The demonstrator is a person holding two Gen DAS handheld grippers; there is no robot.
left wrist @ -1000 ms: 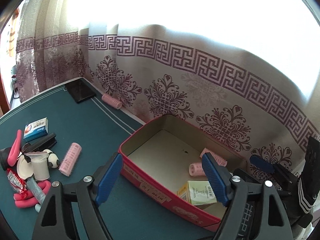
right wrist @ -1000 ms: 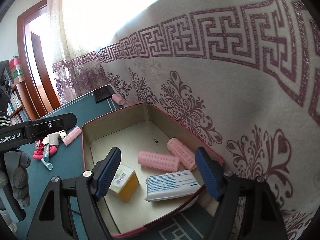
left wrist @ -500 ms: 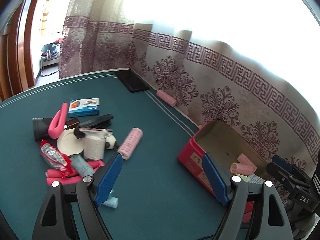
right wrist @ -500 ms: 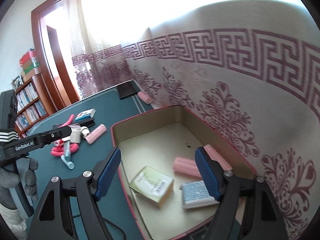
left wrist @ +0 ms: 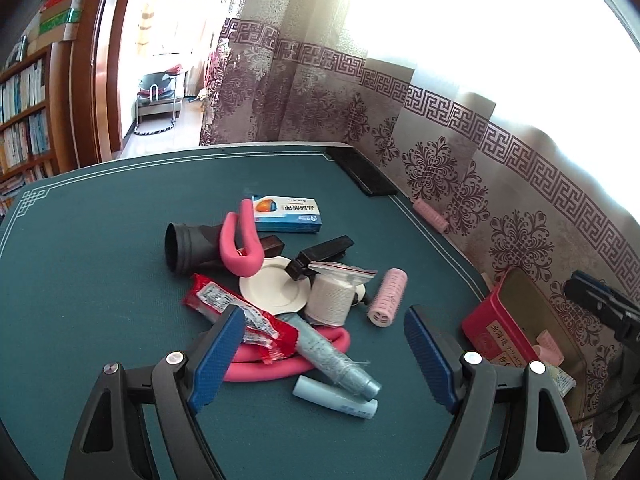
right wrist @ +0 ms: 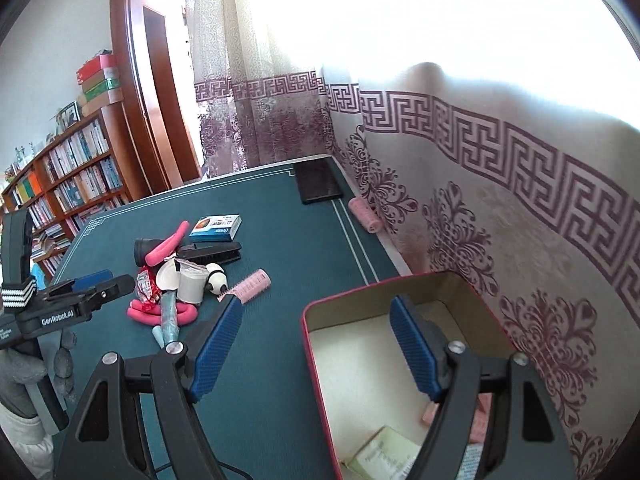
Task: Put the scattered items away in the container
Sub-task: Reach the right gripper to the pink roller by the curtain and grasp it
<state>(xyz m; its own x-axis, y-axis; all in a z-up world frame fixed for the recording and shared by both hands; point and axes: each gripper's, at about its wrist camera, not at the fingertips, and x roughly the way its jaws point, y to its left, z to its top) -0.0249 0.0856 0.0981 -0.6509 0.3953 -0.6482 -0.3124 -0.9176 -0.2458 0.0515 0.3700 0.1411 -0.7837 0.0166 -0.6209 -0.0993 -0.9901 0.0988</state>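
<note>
A pile of loose items lies on the green table (left wrist: 100,280): a pink hair roller (left wrist: 387,297), a bagged white roll (left wrist: 332,300), a red packet (left wrist: 240,316), a grey tube (left wrist: 332,354), a blue box (left wrist: 286,214), a white dish (left wrist: 272,290) and a black nozzle (left wrist: 188,246). My left gripper (left wrist: 324,354) hovers open just before the pile, nothing between its fingers. The red tin (right wrist: 308,344) stands at the right by the curtain, holding pink rollers and a yellowish box (right wrist: 384,458). My right gripper (right wrist: 316,346) is open over the tin's near left corner, empty.
Another pink roller (right wrist: 365,215) lies against the curtain beside a black flat case (right wrist: 318,186) at the table's far corner. A black stapler-like clip (right wrist: 210,253) and a bent pink foam roller (left wrist: 240,248) sit in the pile. A gloved hand (right wrist: 24,376) holds the left gripper. Bookshelves stand at left.
My left gripper swung left from the tin to the scattered pile. My right gripper drew back and left, so the tin's near corner now sits under it. Both stayed open.
</note>
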